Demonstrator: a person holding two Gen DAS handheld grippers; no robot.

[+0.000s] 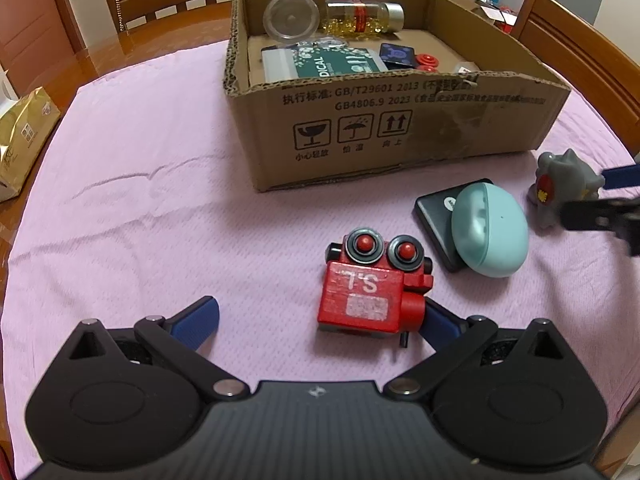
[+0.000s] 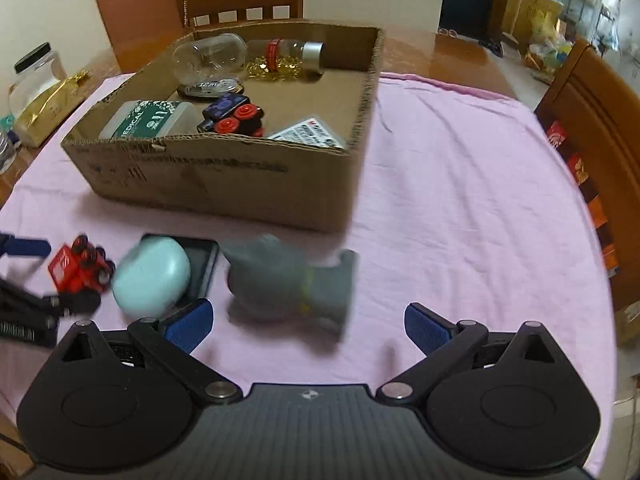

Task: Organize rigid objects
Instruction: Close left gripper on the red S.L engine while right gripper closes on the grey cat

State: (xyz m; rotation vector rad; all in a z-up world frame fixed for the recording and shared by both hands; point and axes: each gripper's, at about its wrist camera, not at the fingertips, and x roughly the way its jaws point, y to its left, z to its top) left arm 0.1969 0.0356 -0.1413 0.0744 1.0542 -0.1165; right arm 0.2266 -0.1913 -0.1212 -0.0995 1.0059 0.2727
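Fingers of my left claw stand wide apart, holding nothing; the red wooden toy camera with two grey-and-red reels sits lower centre, against the right pad. I should shift right to centre it, then close on its flat sides. My right claw gapes too, empty, the blurred grey rubbery figurine just ahead. Beside it a mint egg-shaped case rests on a flat black slab. Upper centre waits the part-filled cardboard box.

Red toy car, mint case (on black slab), grey figurine
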